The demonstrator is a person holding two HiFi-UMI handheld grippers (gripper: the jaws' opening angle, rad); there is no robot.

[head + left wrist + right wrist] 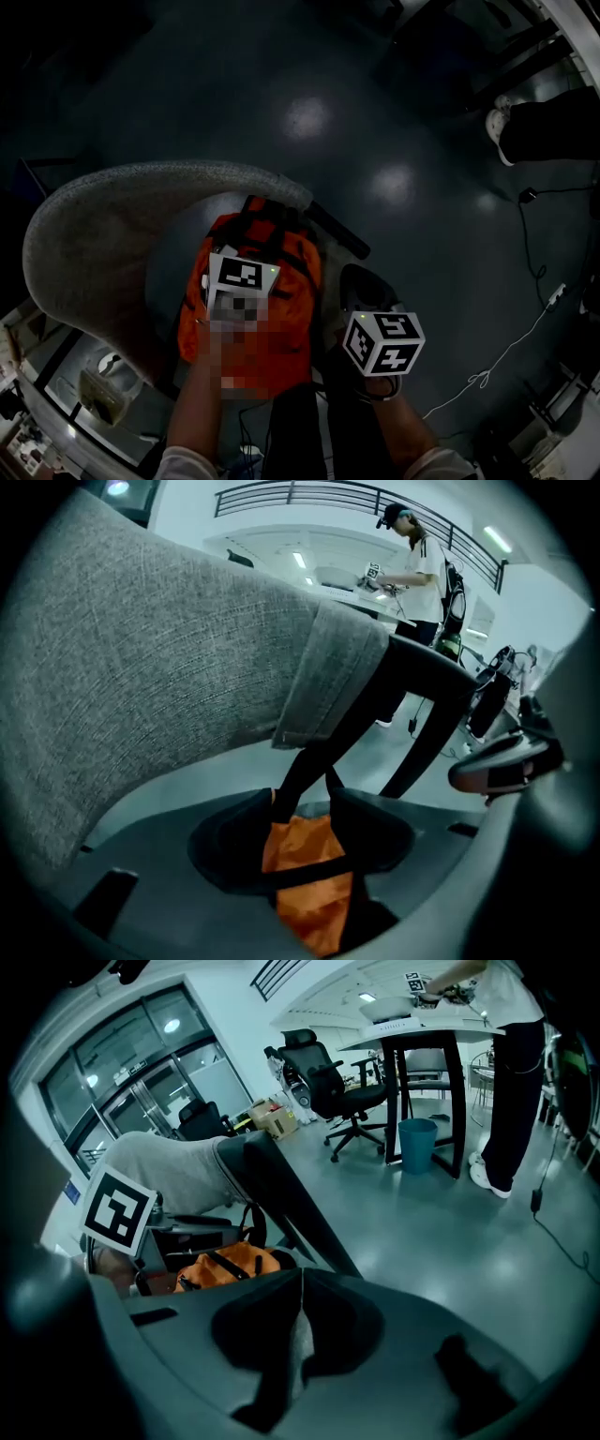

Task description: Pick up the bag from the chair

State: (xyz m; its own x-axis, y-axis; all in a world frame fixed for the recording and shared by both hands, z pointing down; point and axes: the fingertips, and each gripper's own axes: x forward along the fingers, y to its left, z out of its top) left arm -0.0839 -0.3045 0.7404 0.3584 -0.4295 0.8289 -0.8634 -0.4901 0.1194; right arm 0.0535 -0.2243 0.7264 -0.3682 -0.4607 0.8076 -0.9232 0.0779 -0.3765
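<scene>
At far left the grey chair (94, 234) curves its backrest round the orange bag (277, 309), which sits on the seat close against it. No view shows whether it is clear of the seat yet.

The left gripper (305, 846) is clenched on the bag, with orange cloth and a thin black strap (309, 877) bunched between its jaws. The bag looks soft and limp, probably light. It will likely sag and swing from a pinch of cloth, so a strap or top handle seems the surer hold.

To the right, the right gripper (298, 1326) hangs beside the chair, its jaws pressed together on nothing.

Only the left gripper view shows the grip itself, since the marker cube covers it in the head view. The head view alone gives the bag's whole outline on the seat and the dark floor (394, 122) around it. The right gripper view shows the bag side-on, with an office chair (328, 1077), a bin (417, 1143), a desk (422, 1030) and a standing person (516, 1063) far right.
</scene>
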